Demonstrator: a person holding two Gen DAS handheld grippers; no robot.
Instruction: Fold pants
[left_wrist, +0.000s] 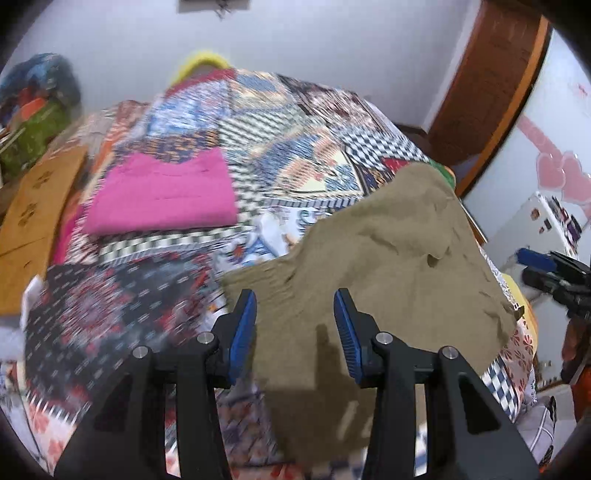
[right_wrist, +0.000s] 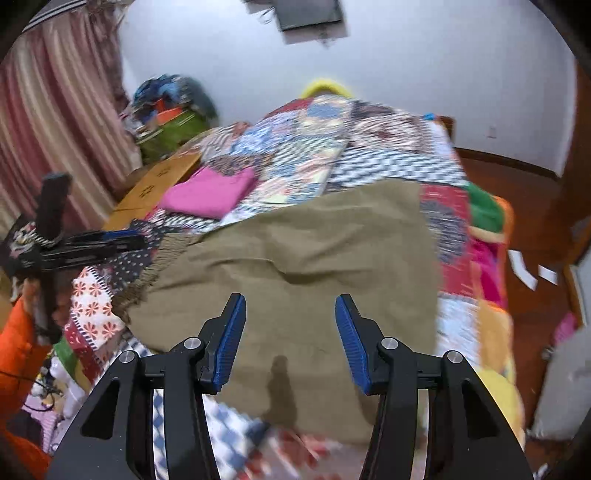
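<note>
The khaki pants (right_wrist: 295, 254) lie folded and rumpled on the patchwork bed (right_wrist: 391, 155), near its right edge. Both the left gripper (left_wrist: 295, 328) and the right gripper (right_wrist: 290, 332) hover above them, released and empty. A folded pink garment (left_wrist: 162, 192) lies well apart toward the left edge, with bare quilt between.

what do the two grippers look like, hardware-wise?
Both match: the left gripper and right gripper have black angular linkage arms with silver pivot bolts, each finger faced with a ribbed blue pad. No cables or markings are visible, and no sleeve or hand can be made out.
</note>
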